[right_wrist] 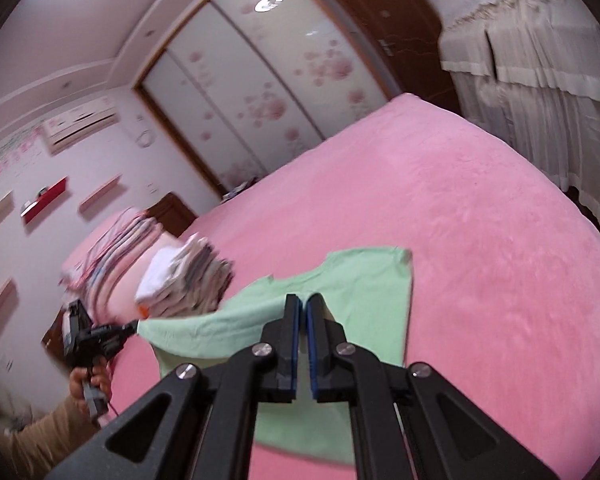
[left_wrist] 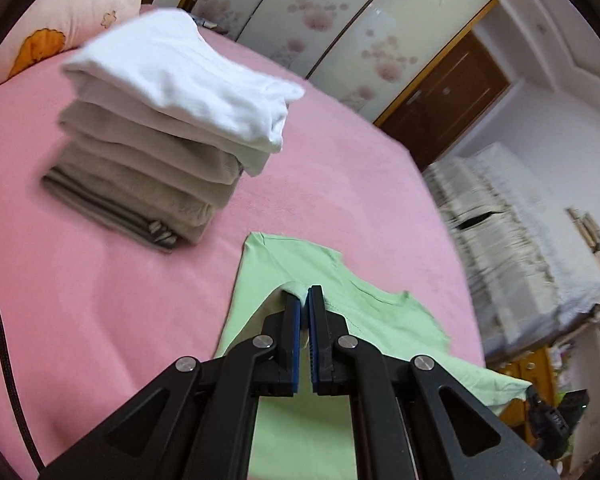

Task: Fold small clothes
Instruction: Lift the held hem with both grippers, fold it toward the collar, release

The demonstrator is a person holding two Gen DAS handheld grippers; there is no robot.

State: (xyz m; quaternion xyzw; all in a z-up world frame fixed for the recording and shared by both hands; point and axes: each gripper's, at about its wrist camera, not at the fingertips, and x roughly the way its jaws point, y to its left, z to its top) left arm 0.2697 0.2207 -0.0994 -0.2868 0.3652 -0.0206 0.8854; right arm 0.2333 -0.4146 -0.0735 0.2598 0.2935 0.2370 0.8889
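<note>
A light green T-shirt [left_wrist: 340,292] lies partly on the pink bed [left_wrist: 100,280], its near edge lifted. My left gripper [left_wrist: 304,300] is shut on a bunched bit of that edge. In the right wrist view the same T-shirt [right_wrist: 364,280] stretches between both grippers. My right gripper [right_wrist: 303,305] is shut on its edge, and the left gripper [right_wrist: 135,323] pinches the corner at the left, held by a hand [right_wrist: 88,384]. The right gripper [left_wrist: 550,420] shows dimly at the left wrist view's lower right, at the shirt's other corner.
A stack of folded clothes [left_wrist: 160,132], white on top and beige below, stands on the bed beyond the shirt, also seen as the stack [right_wrist: 188,280]. Pillows [right_wrist: 116,248] lie at the head end. A wardrobe [right_wrist: 260,92], a door [left_wrist: 444,96] and curtains [right_wrist: 540,92] surround the bed.
</note>
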